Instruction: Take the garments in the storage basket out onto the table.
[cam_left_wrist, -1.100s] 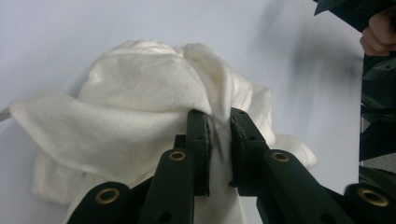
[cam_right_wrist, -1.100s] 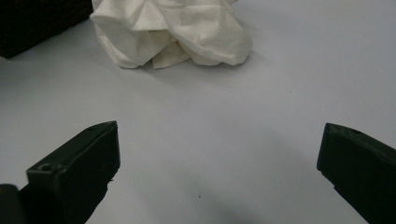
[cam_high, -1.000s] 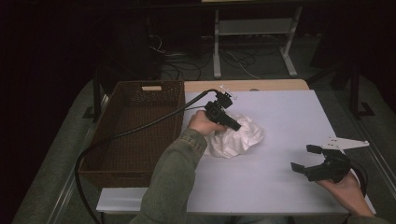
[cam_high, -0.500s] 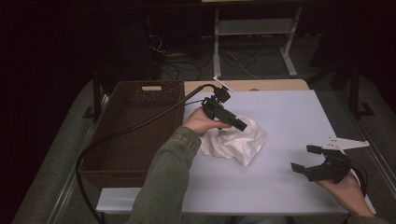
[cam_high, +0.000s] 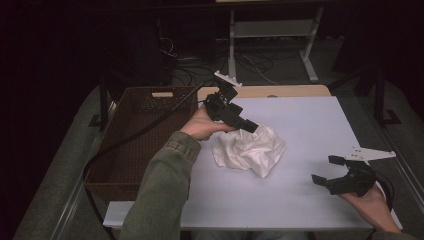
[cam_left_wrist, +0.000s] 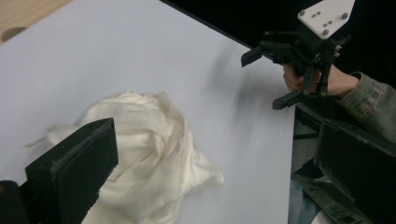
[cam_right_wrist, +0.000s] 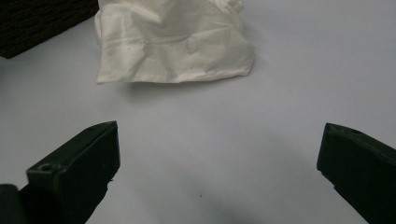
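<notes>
Near the middle of the pale desk (cam_high: 310, 125) lies a crumpled white cloth (cam_high: 248, 150), heaped loosely with its folds standing up, the thing the work turns on. Just behind the cloth and above it, the left tongs (cam_high: 248, 125) hang tilted down toward the heap; their jaws have just been opening and now stand wide apart, with nothing between them, and the cloth (cam_left_wrist: 154, 154) rests on the desk below rather than in any grip. Judging by that, the cloth has been let go onto the desk, perhaps so it can be taken up afresh at a better edge. Well to the right of the cloth, near the desk's front edge, the right tongs (cam_high: 334, 170) sit low in the person's hand with jaws spread and empty, pointing toward the cloth (cam_right_wrist: 173, 44), apparently waiting for a turn at it. To the left of the cloth a dark woven basket (cam_high: 130, 145) stands against the desk, open-topped and close enough to receive the cloth, or to have been its source. No brand, label or readable writing appears on the cloth, the basket or the tongs.
</notes>
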